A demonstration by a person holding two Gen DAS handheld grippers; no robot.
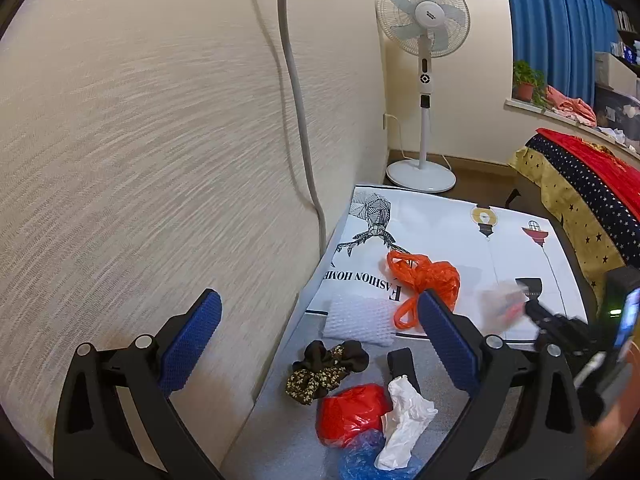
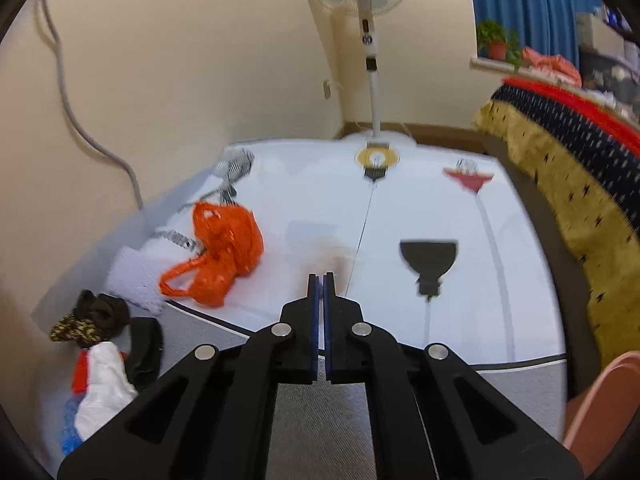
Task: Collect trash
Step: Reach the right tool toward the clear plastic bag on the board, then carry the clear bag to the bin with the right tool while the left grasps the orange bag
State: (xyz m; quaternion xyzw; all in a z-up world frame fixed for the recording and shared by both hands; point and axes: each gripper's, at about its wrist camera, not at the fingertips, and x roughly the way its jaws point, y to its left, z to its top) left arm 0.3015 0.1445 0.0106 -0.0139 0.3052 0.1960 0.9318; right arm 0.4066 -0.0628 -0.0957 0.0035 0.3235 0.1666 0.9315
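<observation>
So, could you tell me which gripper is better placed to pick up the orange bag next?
Probably the left gripper: its jaws stand open, with the orange bag just beyond its right finger. The right gripper is shut, apparently on a blurred clear wrapper.

**My two handheld grippers, as the wrist cameras show them**

My left gripper [image 1: 320, 344] is a black plastic frame, two angular arms with triangular cut-outs. Round silver pivot screws sit in pairs on each arm. Its fingers [image 1: 190, 344] carry blue pads with a fine knurled, grid-like texture.

My right gripper [image 2: 320, 280] has the same build: black linkage arms, four silver screw heads across them, slot-shaped cut-outs lower down, and thin blue pads lining the inner faces of the jaws. From the left wrist view its body looks black and blurred, with a small screen on it.
</observation>
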